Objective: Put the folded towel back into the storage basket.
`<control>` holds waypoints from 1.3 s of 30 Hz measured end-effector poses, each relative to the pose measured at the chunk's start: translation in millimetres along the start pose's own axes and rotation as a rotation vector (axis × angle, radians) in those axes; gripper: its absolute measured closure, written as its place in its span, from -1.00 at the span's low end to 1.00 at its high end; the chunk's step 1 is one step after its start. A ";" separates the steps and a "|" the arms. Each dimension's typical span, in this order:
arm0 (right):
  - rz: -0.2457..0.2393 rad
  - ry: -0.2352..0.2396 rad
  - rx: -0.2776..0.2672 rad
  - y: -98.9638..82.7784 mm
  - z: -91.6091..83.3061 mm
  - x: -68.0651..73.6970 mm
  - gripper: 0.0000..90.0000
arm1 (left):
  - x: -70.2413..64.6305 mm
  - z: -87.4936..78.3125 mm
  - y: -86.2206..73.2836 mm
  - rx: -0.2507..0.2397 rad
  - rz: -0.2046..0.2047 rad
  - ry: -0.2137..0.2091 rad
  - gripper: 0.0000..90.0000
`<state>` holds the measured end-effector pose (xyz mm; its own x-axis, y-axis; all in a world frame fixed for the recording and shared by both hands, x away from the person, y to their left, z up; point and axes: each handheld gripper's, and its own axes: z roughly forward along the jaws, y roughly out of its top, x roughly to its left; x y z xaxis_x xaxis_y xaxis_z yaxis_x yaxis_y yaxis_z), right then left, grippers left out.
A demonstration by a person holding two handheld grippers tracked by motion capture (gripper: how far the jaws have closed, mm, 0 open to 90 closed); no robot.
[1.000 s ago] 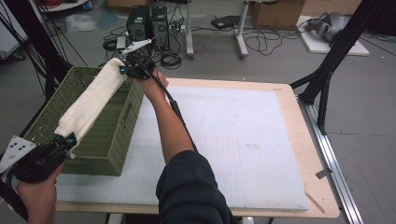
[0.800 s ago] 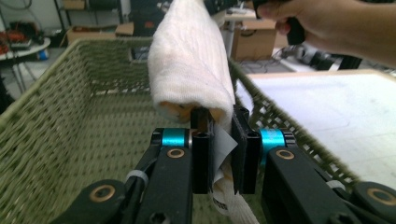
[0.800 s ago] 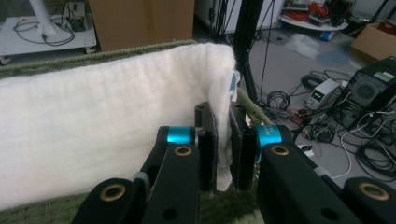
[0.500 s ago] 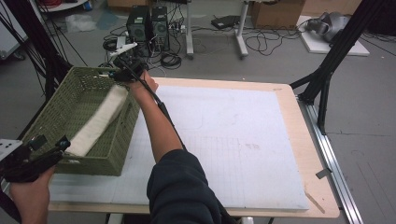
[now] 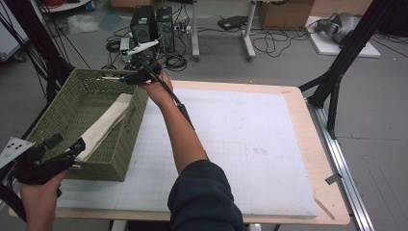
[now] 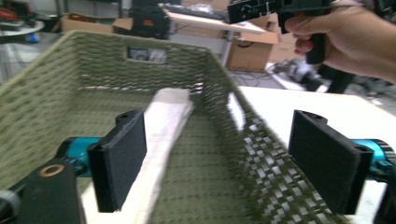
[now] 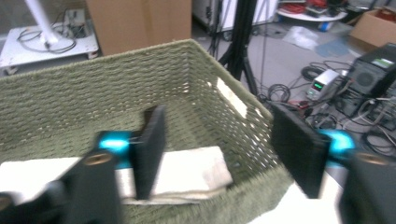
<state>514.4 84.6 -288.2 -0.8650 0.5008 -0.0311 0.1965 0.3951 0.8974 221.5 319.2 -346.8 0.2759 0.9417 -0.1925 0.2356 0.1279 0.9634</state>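
A green woven basket [image 5: 103, 161] stands on the table's left side. A long white folded cloth [image 5: 108, 122] lies inside it along the right wall. My left gripper [image 5: 67, 143] hovers at the basket's near end. Its jaws have just been opening and stand wide, with the cloth [image 6: 163, 121] beside one pad and the basket wall [image 6: 261, 158] between them, neither pressed. My right gripper [image 5: 115, 77] hangs over the basket's far right corner. Its jaws have also just been opening, and the cloth end [image 7: 191, 170] lies loose below them in the basket [image 7: 93, 93].
A white gridded mat [image 5: 240, 134] covers the wooden table [image 5: 332, 211]. Computer towers [image 5: 154, 24] and tangled cables sit on the floor beyond the far edge. Black stand legs [image 5: 337, 77] rise at the right and far left.
The cloth, earlier stretched between both shut grippers above the basket, now lies inside it. Both grippers have opened and let go. The left one sits lower, at the basket's near end.
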 end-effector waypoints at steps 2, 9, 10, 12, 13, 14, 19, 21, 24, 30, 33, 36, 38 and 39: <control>0.020 -0.006 0.000 -3.2 -8.9 -2.4 -0.49 | -3.6 1.8 0.7 0.000 0.006 -0.022 -0.58; 0.031 0.010 0.023 -16.9 -45.1 -13.6 -0.55 | -23.0 11.5 2.6 0.000 0.020 -0.118 -0.58; 0.035 0.010 0.025 -18.4 -51.3 -14.6 -0.55 | -26.5 13.4 2.8 0.001 0.023 -0.132 -0.58; 0.042 0.015 0.022 -21.5 -62.7 -17.5 -0.58 | -32.1 16.4 2.7 0.006 0.028 -0.157 -0.58; 0.041 0.012 0.027 -23.7 -70.2 -18.4 -0.59 | -34.2 17.5 2.7 0.011 0.033 -0.164 -0.58; 0.040 0.009 0.027 -25.5 -75.0 -18.8 -0.60 | -37.3 19.0 2.6 0.017 0.038 -0.171 -0.58; 0.044 0.004 0.023 -39.1 -104.8 -24.2 -0.62 | -50.3 26.3 2.2 0.032 0.065 -0.218 -0.57; 0.047 -0.004 0.015 -44.0 -117.4 -26.3 -0.62 | -55.9 29.4 2.3 0.034 0.074 -0.237 -0.57; 0.059 -0.016 -0.001 -51.4 -137.3 -30.2 -0.62 | -62.0 33.6 2.1 0.036 0.084 -0.265 -0.57; 0.060 -0.061 -0.008 -74.1 -181.5 -35.7 -0.62 | -75.0 43.3 1.2 0.050 0.104 -0.319 -0.57; 0.077 -0.090 -0.015 -91.9 -208.3 -38.6 -0.62 | -81.3 47.9 1.6 0.054 0.117 -0.349 -0.57; 0.102 -0.118 -0.013 -111.8 -231.2 -39.6 -0.62 | -88.6 53.0 2.3 0.061 0.139 -0.367 -0.57; 0.113 -0.131 -0.009 -124.7 -243.0 -39.1 -0.62 | -94.0 57.3 1.9 0.063 0.136 -0.374 -0.60; 0.114 -0.146 -0.003 -133.3 -251.0 -38.4 -0.62 | -96.6 59.7 1.3 0.064 0.137 -0.383 -0.61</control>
<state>405.5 -180.6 -296.2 -0.7610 0.6487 0.0078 0.2882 0.3273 0.8999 250.7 209.8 -338.1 0.6329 0.7632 -0.1305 0.2269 -0.0216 0.9737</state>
